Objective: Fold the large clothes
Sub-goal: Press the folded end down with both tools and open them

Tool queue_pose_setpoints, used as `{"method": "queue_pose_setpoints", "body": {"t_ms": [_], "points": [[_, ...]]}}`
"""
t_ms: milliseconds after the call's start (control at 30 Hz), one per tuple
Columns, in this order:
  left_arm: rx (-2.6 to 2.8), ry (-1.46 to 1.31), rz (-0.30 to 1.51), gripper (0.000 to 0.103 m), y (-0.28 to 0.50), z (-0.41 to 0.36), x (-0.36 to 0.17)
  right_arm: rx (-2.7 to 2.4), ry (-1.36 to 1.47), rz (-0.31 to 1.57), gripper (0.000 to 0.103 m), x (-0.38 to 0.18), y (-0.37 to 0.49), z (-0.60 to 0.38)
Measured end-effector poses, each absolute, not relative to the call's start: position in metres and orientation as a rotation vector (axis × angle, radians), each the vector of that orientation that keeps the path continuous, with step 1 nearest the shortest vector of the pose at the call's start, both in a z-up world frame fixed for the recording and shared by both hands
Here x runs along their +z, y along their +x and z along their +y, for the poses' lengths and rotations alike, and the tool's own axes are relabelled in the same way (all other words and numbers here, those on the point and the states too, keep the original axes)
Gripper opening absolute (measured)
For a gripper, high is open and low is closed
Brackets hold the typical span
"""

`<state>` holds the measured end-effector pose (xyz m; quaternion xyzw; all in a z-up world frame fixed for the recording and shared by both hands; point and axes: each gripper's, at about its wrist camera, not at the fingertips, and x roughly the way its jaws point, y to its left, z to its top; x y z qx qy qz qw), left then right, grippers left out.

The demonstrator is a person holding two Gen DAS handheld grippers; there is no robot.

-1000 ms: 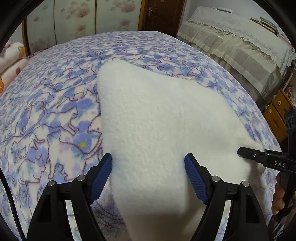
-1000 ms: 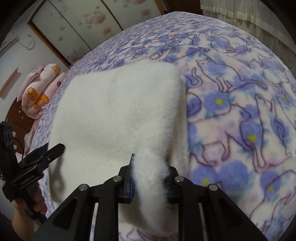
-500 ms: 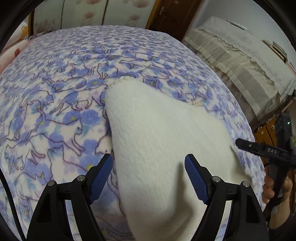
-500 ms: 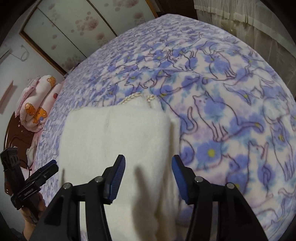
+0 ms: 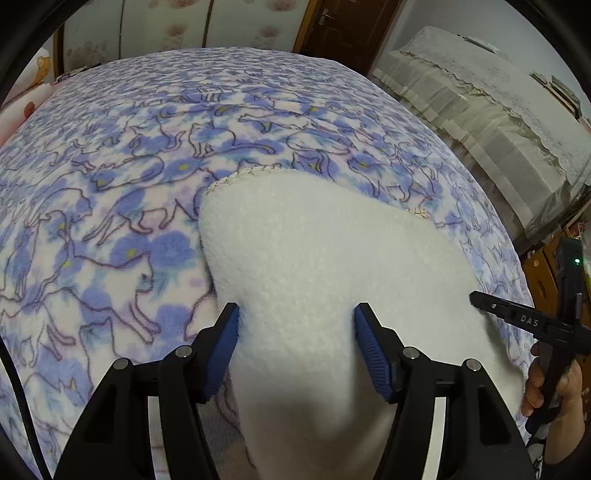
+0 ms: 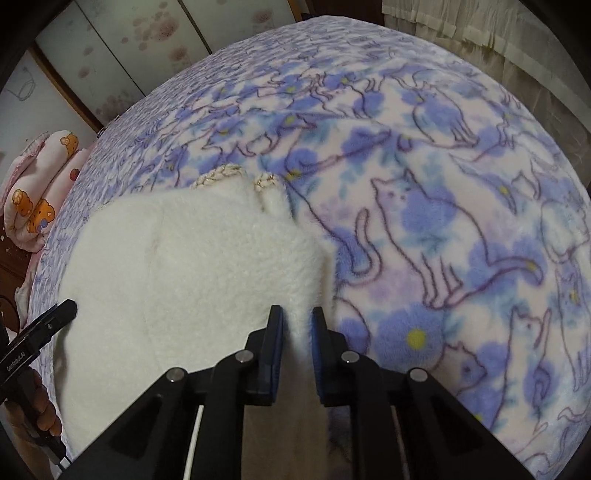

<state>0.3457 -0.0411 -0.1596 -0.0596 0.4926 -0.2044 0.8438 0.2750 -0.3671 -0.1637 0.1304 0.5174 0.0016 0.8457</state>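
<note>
A white fluffy folded garment (image 5: 314, 258) lies on a bed covered by a blue cat-print blanket (image 5: 129, 184). My left gripper (image 5: 295, 332) is open, its blue pads on either side of the garment's near left edge. In the right wrist view the garment (image 6: 192, 266) fills the left half. My right gripper (image 6: 297, 328) is nearly closed on the garment's near right edge, with white fabric between the pads. Braided trim (image 6: 221, 175) shows at the garment's far edge. Each gripper shows at the side of the other's view.
A pink cartoon-print quilt roll (image 6: 37, 199) lies at the far left of the bed. A second bed with a lace cover (image 5: 480, 103) stands to the right, with a wooden drawer unit (image 5: 546, 266) beside it. Sliding wardrobe doors (image 5: 184, 26) and a dark door (image 5: 343, 29) stand behind.
The right gripper let go of the garment, opened, then closed again on its right edge. The left gripper's jaws narrowed around the left edge. Both pulled back toward the near edge.
</note>
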Motion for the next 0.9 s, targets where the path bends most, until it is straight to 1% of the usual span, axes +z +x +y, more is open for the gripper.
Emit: {"method": "queue_pose_setpoints", "body": {"t_ms": [67, 267, 300, 333, 367, 400, 467, 533, 633, 900], "points": [[-0.405, -0.096, 1.018, 0.062, 0.337, -0.04, -0.15, -0.007, 0.252, 1.066, 0.018, -0.15, 0.266, -0.365], [-0.41, -0.024, 0.934, 0.061, 0.277, -0.038, -0.122, 0.075, 0.188, 0.974, 0.019, -0.115, 0.211, -0.342], [-0.42, -0.026, 0.932, 0.06, 0.266, -0.038, -0.121, 0.092, 0.178, 0.967, 0.019, -0.113, 0.201, -0.337], [-0.433, -0.027, 0.933, 0.053, 0.251, -0.038, -0.12, 0.109, 0.17, 0.965, 0.019, -0.112, 0.19, -0.332], [-0.439, -0.024, 0.936, 0.049, 0.241, -0.038, -0.121, 0.121, 0.158, 0.968, 0.019, -0.113, 0.181, -0.327], [-0.446, -0.018, 0.938, 0.047, 0.23, -0.037, -0.122, 0.12, 0.143, 0.97, 0.019, -0.117, 0.174, -0.323], [-0.438, -0.008, 0.948, 0.046, 0.214, -0.036, -0.13, 0.08, 0.089, 0.969, 0.019, -0.128, 0.162, -0.32], [-0.432, 0.008, 0.981, 0.039, 0.205, -0.036, -0.144, 0.027, 0.04, 1.001, 0.019, -0.144, 0.155, -0.322], [-0.427, -0.046, 0.986, 0.039, 0.198, -0.028, -0.153, 0.04, 0.101, 1.023, 0.019, -0.155, 0.147, -0.335], [-0.4, -0.046, 0.99, 0.039, 0.189, -0.033, -0.14, 0.034, 0.133, 0.991, 0.019, -0.131, 0.131, -0.335]]}}
